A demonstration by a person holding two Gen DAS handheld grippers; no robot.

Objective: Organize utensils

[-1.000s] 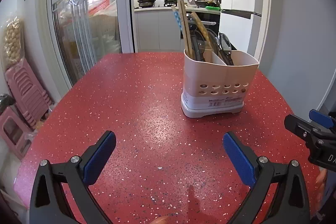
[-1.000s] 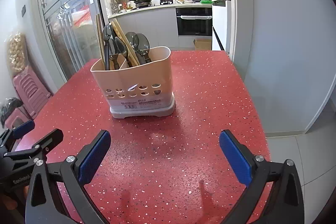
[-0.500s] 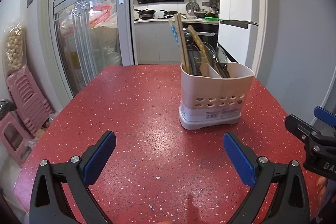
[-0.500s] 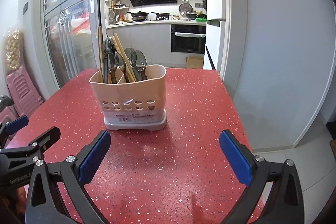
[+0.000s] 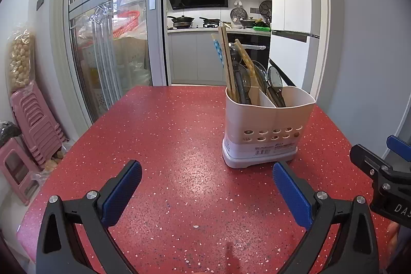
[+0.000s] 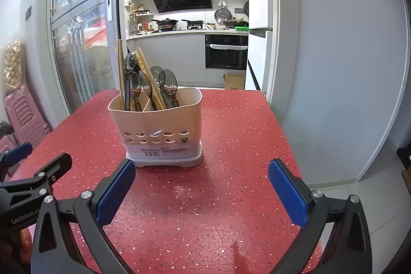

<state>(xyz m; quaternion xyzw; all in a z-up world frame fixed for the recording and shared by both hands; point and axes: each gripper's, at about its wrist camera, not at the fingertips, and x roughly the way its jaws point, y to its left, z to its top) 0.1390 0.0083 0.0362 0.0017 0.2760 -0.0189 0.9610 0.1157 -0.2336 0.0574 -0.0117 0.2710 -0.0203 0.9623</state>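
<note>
A beige two-compartment utensil holder (image 5: 267,130) stands on the red speckled table (image 5: 164,145); it also shows in the right wrist view (image 6: 156,130). Wooden chopsticks (image 5: 227,60) and dark spoons (image 5: 274,84) stand upright in it, also visible as chopsticks (image 6: 120,71) and spoons (image 6: 168,84). My left gripper (image 5: 206,186) is open and empty, short of the holder and to its left. My right gripper (image 6: 201,186) is open and empty, just in front of the holder.
The table's right edge (image 6: 285,135) drops to a tiled floor beside a grey wall. Pink stools (image 5: 33,125) are stacked at the left. A glass sliding door (image 5: 108,50) and a kitchen (image 6: 195,43) lie beyond the table's far edge.
Both grippers have drawn back and tilted up from the holder, so it looks smaller and lower in both views. Both stay open and empty.
</note>
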